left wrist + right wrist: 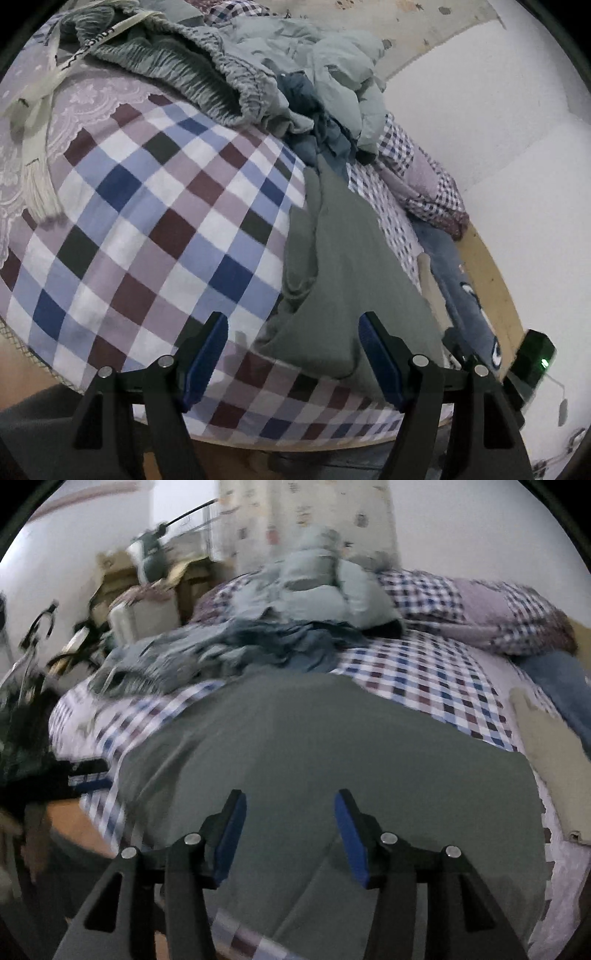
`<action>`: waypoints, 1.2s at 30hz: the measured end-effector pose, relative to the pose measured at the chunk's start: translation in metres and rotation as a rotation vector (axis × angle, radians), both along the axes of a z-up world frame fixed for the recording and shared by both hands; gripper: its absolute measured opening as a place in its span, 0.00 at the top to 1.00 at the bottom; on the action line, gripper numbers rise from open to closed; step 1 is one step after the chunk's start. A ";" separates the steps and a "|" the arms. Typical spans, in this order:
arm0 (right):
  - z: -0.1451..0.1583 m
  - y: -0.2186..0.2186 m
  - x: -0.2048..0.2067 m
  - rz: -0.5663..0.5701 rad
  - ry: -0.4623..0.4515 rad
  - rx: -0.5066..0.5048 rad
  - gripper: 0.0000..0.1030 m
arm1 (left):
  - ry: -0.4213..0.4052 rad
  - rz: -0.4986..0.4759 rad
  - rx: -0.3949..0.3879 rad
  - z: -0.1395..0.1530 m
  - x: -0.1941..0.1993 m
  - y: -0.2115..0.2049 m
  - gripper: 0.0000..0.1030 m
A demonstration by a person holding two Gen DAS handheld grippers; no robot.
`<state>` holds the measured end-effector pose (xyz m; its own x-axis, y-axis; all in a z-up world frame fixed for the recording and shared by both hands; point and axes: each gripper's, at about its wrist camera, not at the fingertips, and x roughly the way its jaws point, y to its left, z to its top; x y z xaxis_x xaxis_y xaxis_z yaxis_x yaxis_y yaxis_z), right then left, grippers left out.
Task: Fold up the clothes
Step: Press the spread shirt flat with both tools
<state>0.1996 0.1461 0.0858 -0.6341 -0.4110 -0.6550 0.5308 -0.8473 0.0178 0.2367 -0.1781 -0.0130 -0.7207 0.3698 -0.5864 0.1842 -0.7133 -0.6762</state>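
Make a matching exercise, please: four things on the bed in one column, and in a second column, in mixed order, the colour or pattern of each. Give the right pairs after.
Things:
1. garment lying flat in front of the right gripper
2. bed sheet
3. tasselled scarf
4. trousers at the bed's far edge

Colours:
A. cream
B. blue denim
C. plain grey-green
D. checked in blue, maroon and white

Pairs: 1-C, 2-D, 3-A, 4-B

Both the left gripper and the right gripper are open and hold nothing.
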 end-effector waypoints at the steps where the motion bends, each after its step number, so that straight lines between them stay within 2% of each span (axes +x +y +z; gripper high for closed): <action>1: -0.004 0.000 0.005 0.009 -0.002 0.012 0.48 | -0.004 -0.005 -0.021 -0.001 0.000 0.001 0.26; 4: -0.019 0.005 0.012 0.000 -0.037 0.032 0.48 | -0.025 -0.031 -0.101 -0.005 -0.002 0.008 0.43; 6: -0.025 0.010 0.007 -0.020 -0.064 0.038 0.47 | -0.033 -0.068 -0.160 -0.005 -0.004 0.017 0.60; 7: -0.028 0.014 0.004 -0.035 -0.079 0.034 0.47 | -0.028 -0.087 -0.182 -0.004 -0.003 0.021 0.64; 9: -0.032 0.021 0.000 -0.055 -0.101 0.020 0.48 | -0.009 -0.112 -0.201 -0.001 -0.002 0.027 0.81; 12: -0.036 0.027 -0.004 -0.071 -0.122 0.016 0.47 | 0.016 -0.137 -0.211 0.003 -0.001 0.031 0.96; 18: -0.049 0.035 -0.008 -0.077 -0.167 0.029 0.48 | 0.095 -0.088 -0.236 0.022 0.012 0.020 0.98; 20: -0.051 0.036 -0.008 -0.071 -0.162 0.032 0.48 | 0.097 -0.076 -0.249 0.024 0.010 0.019 0.98; 23: -0.054 0.035 -0.006 -0.064 -0.151 0.050 0.48 | 0.042 -0.073 -0.247 0.015 0.003 0.018 0.98; 28: -0.054 0.034 -0.003 -0.056 -0.134 0.071 0.48 | -0.065 -0.066 -0.160 -0.004 0.004 0.010 0.97; 31: -0.054 0.032 -0.002 -0.053 -0.124 0.081 0.47 | -0.115 -0.030 -0.154 -0.010 0.009 0.006 0.98; 34: -0.052 0.030 -0.001 -0.049 -0.110 0.083 0.47 | -0.115 -0.021 -0.010 -0.017 0.016 -0.002 0.97; 35: -0.052 0.028 -0.001 -0.047 -0.103 0.083 0.47 | -0.102 -0.021 0.029 -0.018 0.018 -0.002 0.92; 36: -0.050 0.027 0.000 -0.042 -0.096 0.080 0.47 | -0.084 -0.019 0.071 -0.018 0.021 -0.003 0.82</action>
<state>0.1995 0.1730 0.0353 -0.5822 -0.3294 -0.7433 0.4938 -0.8696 -0.0014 0.2573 -0.1813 -0.0315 -0.6628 0.4253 -0.6162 0.2292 -0.6683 -0.7077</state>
